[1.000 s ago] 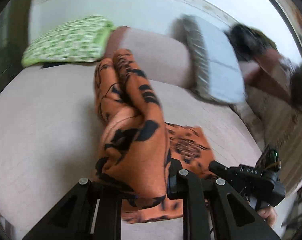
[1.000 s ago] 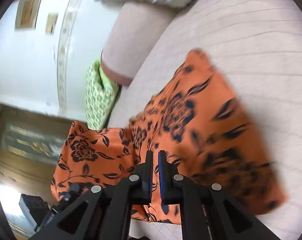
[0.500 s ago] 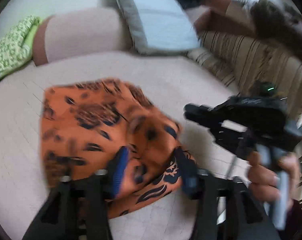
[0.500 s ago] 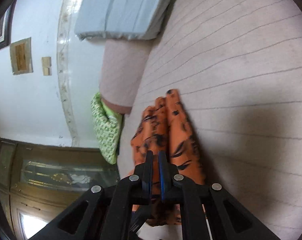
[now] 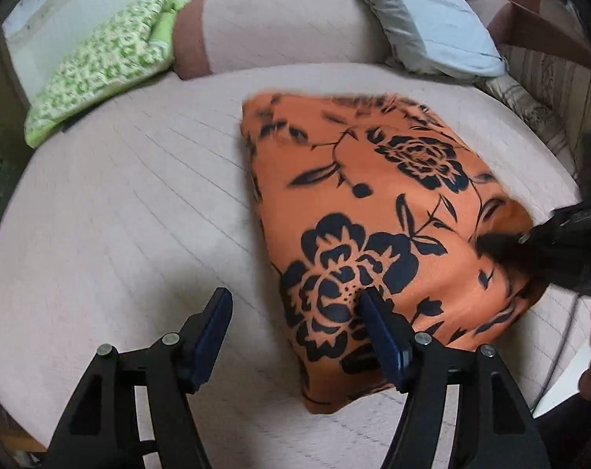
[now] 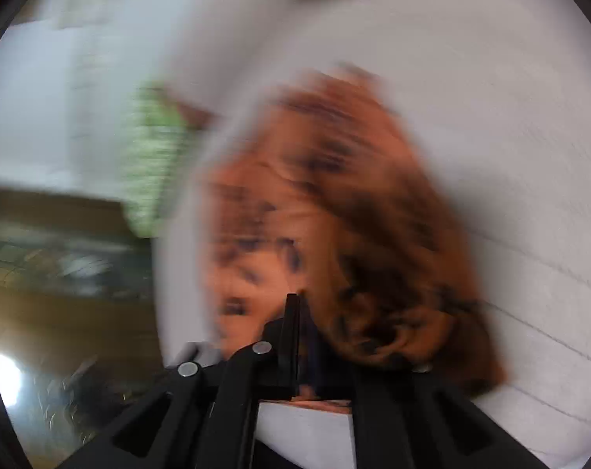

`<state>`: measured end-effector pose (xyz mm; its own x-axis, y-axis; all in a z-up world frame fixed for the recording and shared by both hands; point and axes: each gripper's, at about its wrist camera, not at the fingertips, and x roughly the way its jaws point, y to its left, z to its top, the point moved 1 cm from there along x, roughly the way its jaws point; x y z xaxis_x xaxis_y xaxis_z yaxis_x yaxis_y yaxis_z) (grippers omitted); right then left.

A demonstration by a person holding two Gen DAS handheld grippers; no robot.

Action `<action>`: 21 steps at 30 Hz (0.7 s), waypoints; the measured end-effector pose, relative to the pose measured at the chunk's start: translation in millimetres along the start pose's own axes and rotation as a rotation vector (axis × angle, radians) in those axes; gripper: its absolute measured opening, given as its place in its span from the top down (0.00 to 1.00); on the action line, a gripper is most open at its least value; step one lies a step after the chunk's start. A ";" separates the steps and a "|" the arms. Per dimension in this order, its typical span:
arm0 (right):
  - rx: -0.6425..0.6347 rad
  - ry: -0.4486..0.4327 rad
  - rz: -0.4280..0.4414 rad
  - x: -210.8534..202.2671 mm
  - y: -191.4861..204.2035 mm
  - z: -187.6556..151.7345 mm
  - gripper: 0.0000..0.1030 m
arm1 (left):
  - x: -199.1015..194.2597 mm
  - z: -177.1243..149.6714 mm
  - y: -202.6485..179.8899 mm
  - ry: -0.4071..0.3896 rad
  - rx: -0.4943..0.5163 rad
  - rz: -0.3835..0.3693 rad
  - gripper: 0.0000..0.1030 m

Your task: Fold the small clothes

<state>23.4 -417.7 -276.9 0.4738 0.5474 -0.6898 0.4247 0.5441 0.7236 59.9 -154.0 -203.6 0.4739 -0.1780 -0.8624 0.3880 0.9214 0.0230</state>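
Note:
An orange garment with black flowers lies folded on the pale pink sofa seat. My left gripper is open and empty; its right finger hovers over the garment's near left edge. My right gripper shows in the left wrist view at the garment's right edge, with cloth bunched around its tip. The right wrist view is heavily blurred: the garment fills the middle and my right gripper appears shut with cloth draped over its right finger.
A green patterned cushion lies at the back left. A pink bolster runs along the back. A grey-blue pillow leans at the back right. The sofa's front edge curves below my left gripper.
My left gripper let go of the garment, opened and pulled back. The garment dropped from hanging to lying folded on the seat. My right gripper is swinging fast with the cloth.

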 end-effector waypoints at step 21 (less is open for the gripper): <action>-0.018 0.027 0.055 22.3 -11.6 4.8 1.00 | 14.1 -15.6 1.5 -0.081 -0.019 0.103 0.00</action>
<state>32.8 -414.9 -300.5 0.4753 0.5936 -0.6494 0.3847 0.5235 0.7602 54.8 -149.7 -223.6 0.5728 -0.1091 -0.8124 0.3193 0.9425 0.0985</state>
